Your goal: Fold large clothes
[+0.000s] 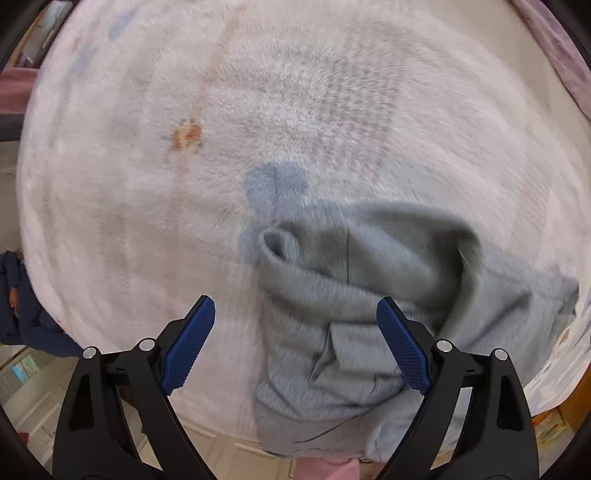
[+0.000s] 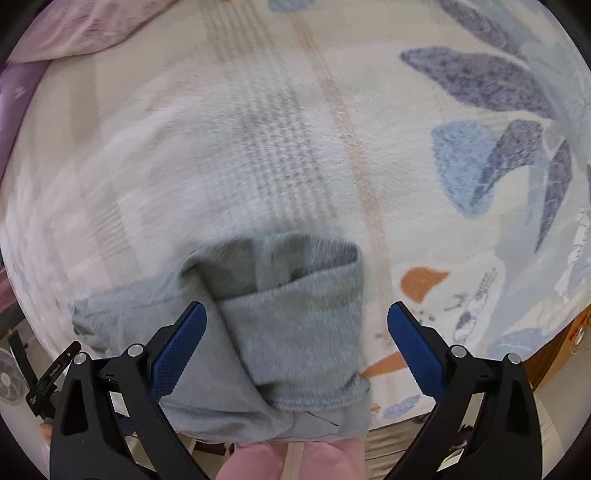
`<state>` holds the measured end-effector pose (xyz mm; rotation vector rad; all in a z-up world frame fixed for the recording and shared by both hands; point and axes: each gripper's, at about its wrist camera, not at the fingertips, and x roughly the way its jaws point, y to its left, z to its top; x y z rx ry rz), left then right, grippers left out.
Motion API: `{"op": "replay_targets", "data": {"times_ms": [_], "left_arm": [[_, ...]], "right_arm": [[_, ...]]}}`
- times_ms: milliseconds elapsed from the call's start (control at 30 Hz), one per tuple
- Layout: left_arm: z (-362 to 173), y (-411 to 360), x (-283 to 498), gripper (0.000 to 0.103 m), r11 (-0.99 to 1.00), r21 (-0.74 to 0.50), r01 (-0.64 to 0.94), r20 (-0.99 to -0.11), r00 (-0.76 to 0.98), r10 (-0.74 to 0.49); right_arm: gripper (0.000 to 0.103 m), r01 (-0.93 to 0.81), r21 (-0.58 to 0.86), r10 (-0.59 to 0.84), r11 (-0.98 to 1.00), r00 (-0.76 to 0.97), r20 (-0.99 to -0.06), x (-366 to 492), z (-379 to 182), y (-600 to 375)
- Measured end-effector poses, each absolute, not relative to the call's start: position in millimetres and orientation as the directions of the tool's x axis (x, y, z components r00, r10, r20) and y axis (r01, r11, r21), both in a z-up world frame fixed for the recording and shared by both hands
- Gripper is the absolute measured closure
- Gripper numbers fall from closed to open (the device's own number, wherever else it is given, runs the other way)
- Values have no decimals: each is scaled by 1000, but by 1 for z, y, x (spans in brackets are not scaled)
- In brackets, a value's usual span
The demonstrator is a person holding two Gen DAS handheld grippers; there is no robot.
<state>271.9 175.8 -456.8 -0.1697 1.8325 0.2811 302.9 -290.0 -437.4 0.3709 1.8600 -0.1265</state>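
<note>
A grey sweatshirt-like garment (image 1: 351, 295) lies bunched and partly folded on a pale fluffy blanket (image 1: 147, 184), its lower edge hanging over the near side of the bed. My left gripper (image 1: 295, 314) is open above the garment's left part, with nothing between its blue pads. In the right wrist view the same grey garment (image 2: 291, 332) shows a folded panel on top. My right gripper (image 2: 297, 317) stands open over it, holding nothing. Both views are motion-blurred.
The blanket (image 2: 369, 129) carries blue leaf and orange prints at the right. A pink pillow (image 2: 74, 29) lies at the far left. Dark blue cloth (image 1: 22, 302) hangs at the left edge. A person's pink trouser legs (image 2: 295, 461) show below the bed.
</note>
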Motion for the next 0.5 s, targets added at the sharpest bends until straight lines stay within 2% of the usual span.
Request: {"op": "replay_targets", "data": {"times_ms": [200, 367, 433, 500], "left_arm": [[-489, 187, 287, 13, 965, 138, -223, -949, -310, 64], [-516, 203, 286, 13, 958, 84, -272, -942, -336, -13], [-514, 202, 285, 30, 970, 40, -238, -954, -299, -34], [-507, 198, 283, 75, 974, -23, -225, -958, -272, -85]], "right_arm": [[8, 291, 52, 153, 955, -337, -929, 305, -465, -292], [8, 296, 51, 166, 954, -377, -911, 294, -474, -295], [8, 284, 29, 141, 959, -382, -913, 291, -472, -298], [8, 281, 5, 113, 960, -367, -923, 289, -468, -303]]}}
